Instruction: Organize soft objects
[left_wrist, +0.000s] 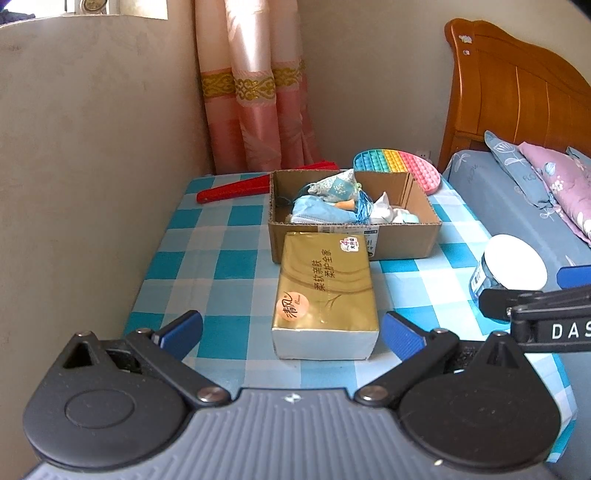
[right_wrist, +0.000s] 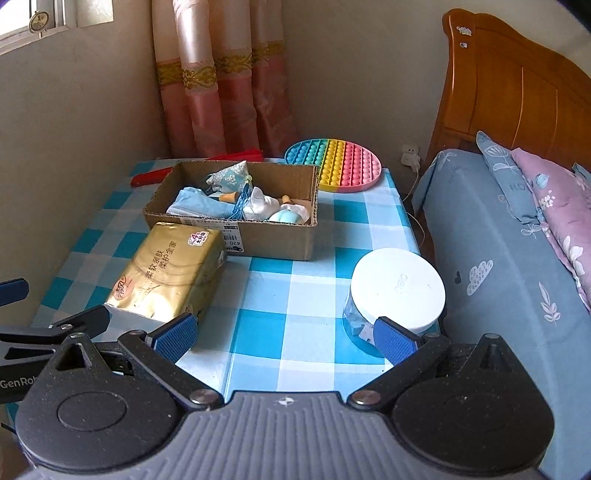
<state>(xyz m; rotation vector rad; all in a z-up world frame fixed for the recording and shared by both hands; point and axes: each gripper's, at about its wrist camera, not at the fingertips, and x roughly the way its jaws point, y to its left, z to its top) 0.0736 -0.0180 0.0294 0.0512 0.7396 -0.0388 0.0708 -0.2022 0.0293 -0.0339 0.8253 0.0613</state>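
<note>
Left tongs (left_wrist: 291, 334) spread wide, empty, hovering just short of the gold plastic-wrapped tissue pack (left_wrist: 325, 299). Pack lies flat on the blue-and-white checked counter (left_wrist: 229, 258), its far end touching the open brown cardboard box (left_wrist: 402, 236), which holds pale blue cloths and small soft items. Right tongs (right_wrist: 282, 336) spread, empty; the clear jar with white round lid (right_wrist: 397, 286) stands near the right finger.

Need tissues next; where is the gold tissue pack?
In both views, the gold tissue pack lies on the checked tablecloth, touching the cardboard box front, left of the white-lidded jar.
</note>
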